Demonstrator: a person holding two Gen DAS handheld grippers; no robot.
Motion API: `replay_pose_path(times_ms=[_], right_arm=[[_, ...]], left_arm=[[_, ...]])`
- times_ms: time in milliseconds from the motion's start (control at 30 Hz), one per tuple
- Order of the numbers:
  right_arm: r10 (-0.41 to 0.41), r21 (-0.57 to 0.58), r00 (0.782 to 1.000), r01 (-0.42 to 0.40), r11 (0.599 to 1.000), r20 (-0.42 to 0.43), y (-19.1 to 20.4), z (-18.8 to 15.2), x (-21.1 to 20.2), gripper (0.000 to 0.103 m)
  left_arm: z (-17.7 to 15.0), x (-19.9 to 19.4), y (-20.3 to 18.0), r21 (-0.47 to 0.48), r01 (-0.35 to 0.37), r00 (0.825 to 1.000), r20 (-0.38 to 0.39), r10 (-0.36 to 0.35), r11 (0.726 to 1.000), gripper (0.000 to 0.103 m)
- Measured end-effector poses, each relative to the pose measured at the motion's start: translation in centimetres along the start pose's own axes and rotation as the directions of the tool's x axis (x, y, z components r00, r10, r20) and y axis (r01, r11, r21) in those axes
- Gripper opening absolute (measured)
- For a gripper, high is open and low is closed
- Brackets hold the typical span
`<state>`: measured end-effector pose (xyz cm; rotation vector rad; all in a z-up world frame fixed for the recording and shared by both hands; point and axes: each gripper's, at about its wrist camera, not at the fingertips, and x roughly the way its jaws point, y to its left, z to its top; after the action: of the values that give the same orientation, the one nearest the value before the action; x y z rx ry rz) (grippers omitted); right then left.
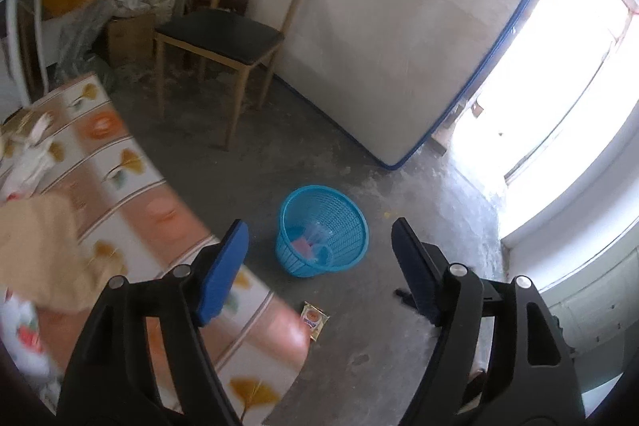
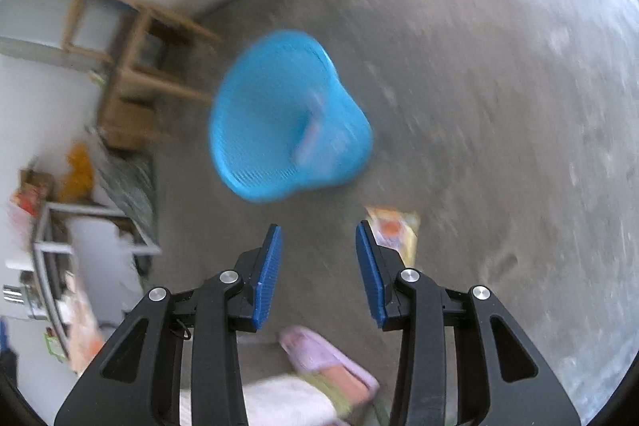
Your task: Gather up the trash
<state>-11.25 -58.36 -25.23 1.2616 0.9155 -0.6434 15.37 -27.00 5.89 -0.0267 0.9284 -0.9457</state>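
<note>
Hovering above concrete floor (image 1: pixel 359 366), left gripper (image 1: pixel 319 242) jaws wide apart and empty, blue basket (image 1: pixel 322 230) between its fingertips, right gripper (image 2: pixel 318 226) jaws parted and empty, yellow wrapper (image 2: pixel 393 232) just behind its right finger, basket ahead.

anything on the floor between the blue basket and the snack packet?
Nothing: bare concrete floor lies between the blue basket and the snack packet. The left wrist view shows it clearly; the right wrist view is blurred but agrees.
</note>
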Motion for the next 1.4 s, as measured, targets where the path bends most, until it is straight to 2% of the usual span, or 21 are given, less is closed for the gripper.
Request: replay_pose_path(times_ms=[67, 167, 233, 267, 333, 367, 433, 500, 567, 600, 667, 867, 967, 1133, 1267, 1400], right_arm=[[-0.037, -0.023, 0.997, 0.035, 0.999, -0.067, -0.6, -1.1, 2.6, 0.038], [-0.129, -0.107, 0.976, 0.112, 0.988, -0.176, -0.9, -3.1, 8.1, 0.042], [-0.239, -0.247, 0.953, 0.189, 0.950, -0.188, -0.1, -4.4, 11.4, 0.042], [-0.287, -0.341, 0.939, 0.211, 0.916, -0.188, 0.6, -5.4, 13.2, 0.043], [-0.339, -0.452, 0.915, 0.213, 0.866, -0.218, 1.1, -6.8, 16.4, 0.045], [-0.352, -0.467, 0.903, 0.208, 0.859, -0.245, 1.1, -7.3, 18.1, 0.045], [-0.349, -0.419, 0.893, 0.212, 0.883, -0.284, 0.2, -7.1, 20.5, 0.045], [-0.329, -0.326, 0.893, 0.225, 0.918, -0.309, -0.5, -6.2, 22.5, 0.045], [-0.324, -0.278, 0.890, 0.238, 0.930, -0.322, -0.8, -5.3, 24.1, 0.048], [-0.334, -0.268, 0.887, 0.253, 0.930, -0.319, -0.6, -4.7, 25.0, 0.053], [-0.341, -0.252, 0.883, 0.268, 0.930, -0.322, -0.3, -3.7, 26.9, 0.057], [-0.432, -0.210, 0.835, 0.380, 0.901, -0.340, -0.5, -2.1, 31.4, 0.057], [-0.462, -0.213, 0.815, 0.411, 0.886, -0.350, -0.6, -2.1, 32.9, 0.057], [-0.480, -0.175, 0.804, 0.447, 0.877, -0.352, -1.2, -2.2, 33.9, 0.057], [-0.485, -0.149, 0.799, 0.464, 0.873, -0.356, -2.1, -2.0, 34.2, 0.046], [-0.469, -0.110, 0.807, 0.463, 0.880, -0.358, -3.1, -1.8, 34.3, 0.037]], left_arm=[[-1.5, -2.4, 1.4, -0.036, -0.011, 1.000, 0.020, 0.011, 0.999, 0.071], [-4.0, -5.2, 3.0, -0.079, -0.044, 0.998, 0.039, 0.047, 0.996, 0.071], [-5.8, -6.8, 4.7, -0.106, -0.067, 0.996, 0.046, 0.072, 0.992, 0.071], [-6.7, -7.7, 5.3, -0.118, -0.077, 0.996, 0.045, 0.083, 0.990, 0.071], [-8.5, -9.1, 6.8, -0.157, -0.103, 0.993, 0.036, 0.110, 0.982, 0.071], [-8.9, -9.4, 7.0, -0.167, -0.114, 0.992, 0.036, 0.122, 0.979, 0.071], [-10.0, -10.4, 8.0, -0.189, -0.137, 0.988, 0.042, 0.147, 0.972, 0.071], [-10.6, -11.0, 9.2, -0.216, -0.166, 0.983, 0.039, 0.179, 0.962, 0.071], [-11.0, -11.4, 10.3, -0.241, -0.188, 0.979, 0.034, 0.202, 0.952, 0.071], [-10.9, -11.4, 10.8, -0.248, -0.197, 0.977, 0.033, 0.212, 0.949, 0.071], [-11.1, -12.0, 11.5, -0.258, -0.212, 0.973, 0.033, 0.228, 0.942, 0.071], [-10.2, -11.1, 12.7, -0.294, -0.220, 0.972, 0.015, 0.234, 0.930, 0.071], [-10.3, -10.5, 13.3, -0.309, -0.229, 0.971, -0.009, 0.237, 0.923, 0.071], [-10.2, -9.7, 14.1, -0.316, -0.242, 0.969, -0.031, 0.244, 0.918, 0.071], [-10.0, -9.7, 14.2, -0.315, -0.249, 0.967, -0.029, 0.253, 0.916, 0.071], [-10.1, -9.7, 14.2, -0.316, -0.258, 0.965, -0.038, 0.260, 0.913, 0.071]])
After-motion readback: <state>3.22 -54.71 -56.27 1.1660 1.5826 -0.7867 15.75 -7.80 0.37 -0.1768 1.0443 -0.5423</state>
